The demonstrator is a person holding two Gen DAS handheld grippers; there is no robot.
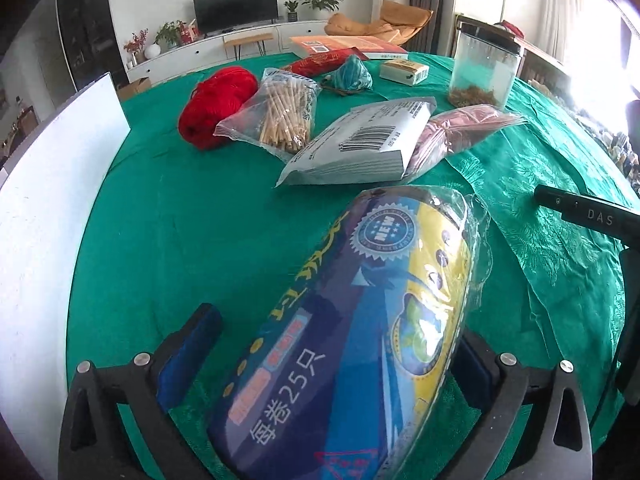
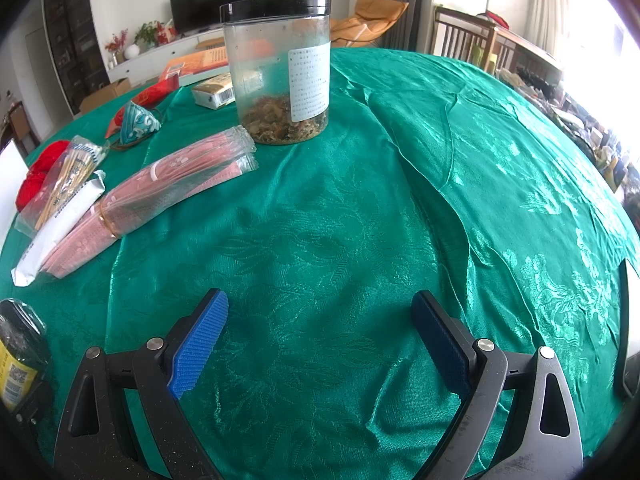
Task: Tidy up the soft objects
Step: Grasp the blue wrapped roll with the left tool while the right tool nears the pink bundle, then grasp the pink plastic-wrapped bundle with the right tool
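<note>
A plastic-wrapped roll pack [image 1: 360,320], printed blue and yellow, lies on the green tablecloth [image 1: 180,240] between the fingers of my left gripper [image 1: 336,324]. The gripper is open: a strip of cloth shows between its left pad [image 1: 188,356] and the pack, and the right pad is partly hidden behind the pack. The pack's end also shows at the left edge of the right wrist view [image 2: 16,360]. My right gripper [image 2: 320,298] is open over bare cloth [image 2: 340,220], with nothing between its fingers. Further back lie a white packet [image 1: 360,144], a pink mask pack [image 1: 452,132] and red yarn [image 1: 216,100].
A bag of wooden sticks [image 1: 280,116], a teal pouch [image 1: 352,74], a small box [image 1: 404,70], a book [image 1: 348,46] and a clear jar [image 2: 280,72] stand at the back. A white board [image 1: 52,200] rises at the left. Black gear [image 1: 592,216] juts in from the right.
</note>
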